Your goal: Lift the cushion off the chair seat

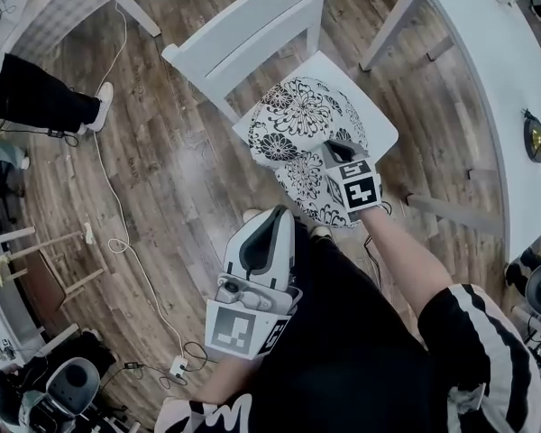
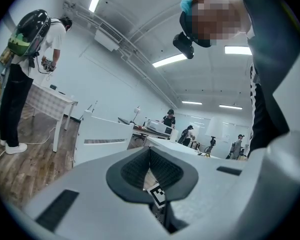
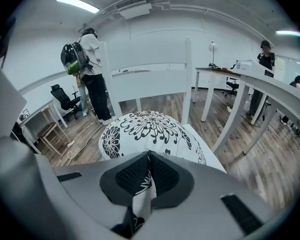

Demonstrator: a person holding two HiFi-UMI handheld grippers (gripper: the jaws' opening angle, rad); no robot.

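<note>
A round cushion (image 1: 298, 120) with a black-and-white flower print lies over the seat (image 1: 379, 120) of a white wooden chair. My right gripper (image 1: 336, 149) reaches down to the cushion's near edge and is shut on it. In the right gripper view the printed fabric is pinched between the dark pads (image 3: 135, 174), and the cushion (image 3: 145, 126) slopes away from the right gripper (image 3: 149, 156) toward the chair back (image 3: 150, 79). My left gripper (image 1: 276, 216) is held close to my body, apart from the cushion. The left gripper (image 2: 149, 151) has its pads meeting at the tips with nothing between them.
A long white table (image 1: 496, 79) stands right of the chair, one of its legs (image 1: 388, 25) close to the seat. A person (image 1: 36, 97) stands at the left. A white cable (image 1: 117, 233) runs across the wooden floor, and a small stool (image 1: 45, 269) sits lower left.
</note>
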